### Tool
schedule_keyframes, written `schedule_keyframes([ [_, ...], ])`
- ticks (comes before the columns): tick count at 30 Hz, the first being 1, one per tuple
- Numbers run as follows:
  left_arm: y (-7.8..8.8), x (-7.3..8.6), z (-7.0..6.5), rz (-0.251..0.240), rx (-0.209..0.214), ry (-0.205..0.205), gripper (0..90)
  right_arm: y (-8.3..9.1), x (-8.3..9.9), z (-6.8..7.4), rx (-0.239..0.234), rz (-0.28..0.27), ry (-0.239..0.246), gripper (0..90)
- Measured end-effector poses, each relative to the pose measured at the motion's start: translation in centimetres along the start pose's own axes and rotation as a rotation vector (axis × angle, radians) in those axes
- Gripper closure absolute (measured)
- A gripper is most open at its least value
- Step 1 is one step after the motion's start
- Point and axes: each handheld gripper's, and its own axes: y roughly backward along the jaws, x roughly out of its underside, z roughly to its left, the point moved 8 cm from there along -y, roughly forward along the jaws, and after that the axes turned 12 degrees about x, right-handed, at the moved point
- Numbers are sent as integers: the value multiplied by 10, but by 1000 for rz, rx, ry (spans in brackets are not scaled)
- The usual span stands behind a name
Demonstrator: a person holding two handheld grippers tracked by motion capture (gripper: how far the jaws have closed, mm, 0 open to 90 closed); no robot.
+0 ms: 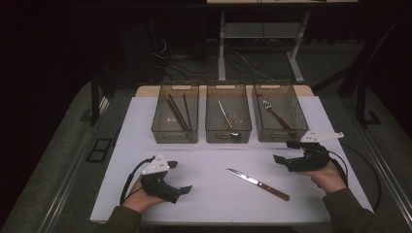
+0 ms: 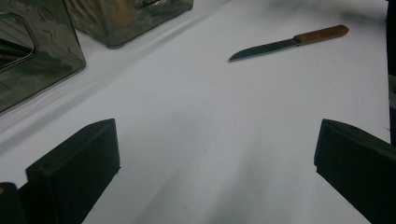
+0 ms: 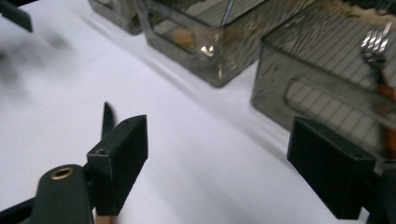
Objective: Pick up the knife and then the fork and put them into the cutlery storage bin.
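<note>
Knife [image 1: 257,184] lying flat between two wide-open, empty grippers.
Long axis runs 10 to 4 o'clock: blade tip toward 10, wooden handle toward 4; left gripper [image 1: 186,190], right gripper [image 1: 283,151].

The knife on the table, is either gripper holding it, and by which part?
No. The knife lies free on the white table. The left gripper and the right gripper both have open, empty jaws.

In the right gripper view we see the knife [image 3: 108,119] mostly hidden behind a jaw of the right hand-held gripper [image 3: 219,168], only its blade tip showing. The fork [image 3: 378,39] is cut off at the edge, and the bins [image 3: 205,65] are blurred. From above, the middle bin's [image 1: 228,130] contents are too small to identify.
</note>
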Motion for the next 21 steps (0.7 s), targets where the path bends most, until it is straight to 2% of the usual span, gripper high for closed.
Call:
schedule_keyframes([
  [13,0,1,1,6,-7,2,0,6,17,21,-53,32,28,194],
  [21,-1,1,0,7,-8,0,0,4,34,39,-88,82,57,175],
])
